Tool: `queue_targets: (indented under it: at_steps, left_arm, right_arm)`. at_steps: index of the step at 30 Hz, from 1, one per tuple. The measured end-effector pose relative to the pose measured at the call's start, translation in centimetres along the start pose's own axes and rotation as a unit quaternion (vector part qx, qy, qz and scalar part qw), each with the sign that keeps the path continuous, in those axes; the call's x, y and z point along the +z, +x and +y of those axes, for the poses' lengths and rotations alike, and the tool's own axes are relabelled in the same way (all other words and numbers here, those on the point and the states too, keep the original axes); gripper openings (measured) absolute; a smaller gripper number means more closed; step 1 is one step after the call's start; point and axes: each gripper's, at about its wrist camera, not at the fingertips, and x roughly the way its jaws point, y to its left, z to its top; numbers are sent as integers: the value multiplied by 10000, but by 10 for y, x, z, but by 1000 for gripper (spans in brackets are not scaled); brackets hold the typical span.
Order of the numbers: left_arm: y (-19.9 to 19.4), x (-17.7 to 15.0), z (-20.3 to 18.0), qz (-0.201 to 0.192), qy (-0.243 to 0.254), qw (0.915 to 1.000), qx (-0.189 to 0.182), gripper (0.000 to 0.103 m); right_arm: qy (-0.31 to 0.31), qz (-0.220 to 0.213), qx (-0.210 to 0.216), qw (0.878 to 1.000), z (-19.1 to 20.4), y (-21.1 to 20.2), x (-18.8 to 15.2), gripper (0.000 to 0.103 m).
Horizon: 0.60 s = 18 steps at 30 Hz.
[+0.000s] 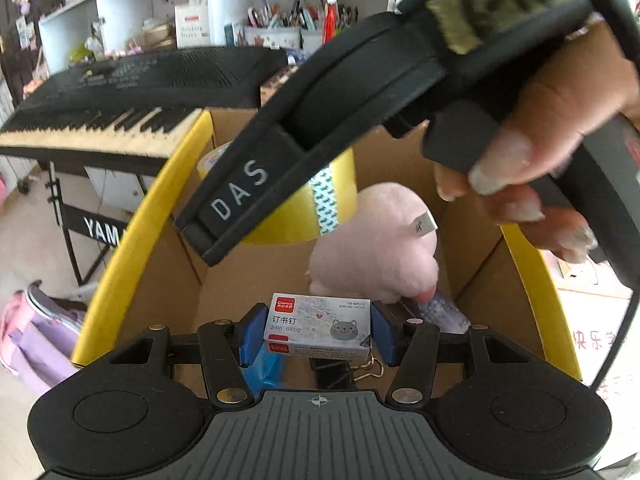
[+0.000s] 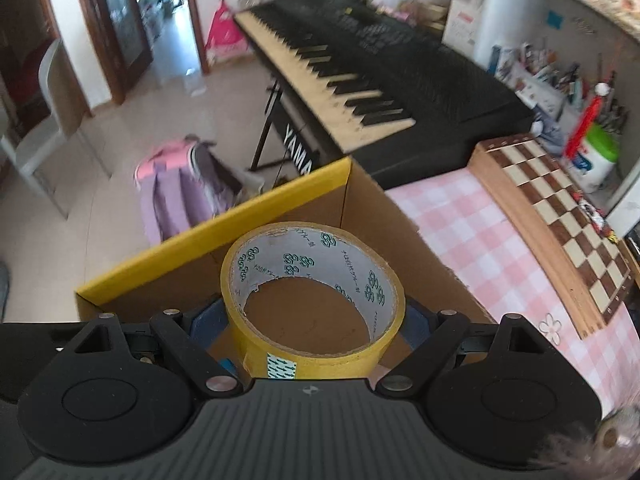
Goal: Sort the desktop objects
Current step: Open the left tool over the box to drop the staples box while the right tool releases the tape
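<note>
Your left tongs point(image 1: 318, 334) hold the staple box point(image 1: 318, 330) tight over the open box point(image 1: 132, 216). Your right tongs point(image 2: 316, 320) pinch the tape point(image 2: 316, 300) above it too. A pink toy point(image 1: 372, 248) already lies inside. Both things are yet to be dropped in.

A black electronic keyboard point(image 2: 360, 80) stood on its stand beside the desk, with a pink and purple backpack point(image 2: 188, 188) on the floor below it. A wooden chessboard point(image 2: 560, 216) lay on the pink checked tablecloth point(image 2: 480, 248), and behind it white shelves point(image 1: 132, 12) held cups crowded with pens point(image 1: 280, 20). A white chair point(image 2: 36, 120) stood near the brown doorway point(image 2: 116, 32).
</note>
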Motion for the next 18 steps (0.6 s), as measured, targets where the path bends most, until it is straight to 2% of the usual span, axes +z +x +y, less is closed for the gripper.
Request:
queue_targets:
  at_steps: [11, 18]
  left_arm:
    - [9, -3, -5, 239, 93, 9997, 47, 54]
    - [11, -3, -9, 333, 194, 9992, 76, 54]
  right_arm:
    - [-543, 748, 113, 9957, 5, 45, 6, 86]
    - [-508, 1005, 146, 9935, 6, 59, 2, 86]
